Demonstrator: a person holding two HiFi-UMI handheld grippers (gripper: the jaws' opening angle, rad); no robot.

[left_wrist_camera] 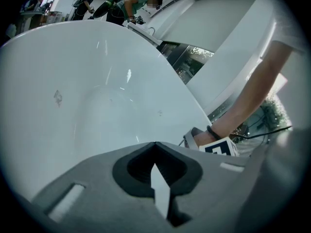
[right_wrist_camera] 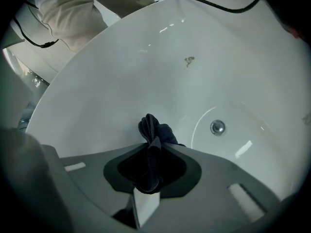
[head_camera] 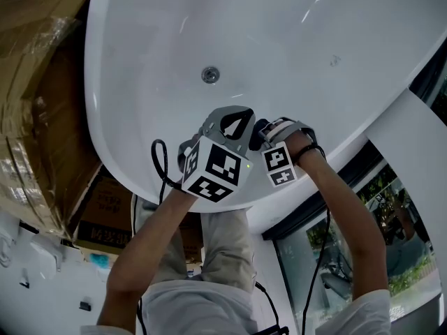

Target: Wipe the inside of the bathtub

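Cloth (right_wrist_camera: 154,131) clamped in right tool (right_wrist_camera: 151,148), near bathtub wall (right_wrist_camera: 146,72)

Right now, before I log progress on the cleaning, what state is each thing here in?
Bathtub: holds no water, glossy white.
Drain: uncovered, nothing lying on it.
Smudge: on the tub wall, not wiped off.
Cloth: dark, bunched up, clamped at one end.
Right gripper: fingers shut on the cloth.
Left gripper: fingers shut, holding nothing.
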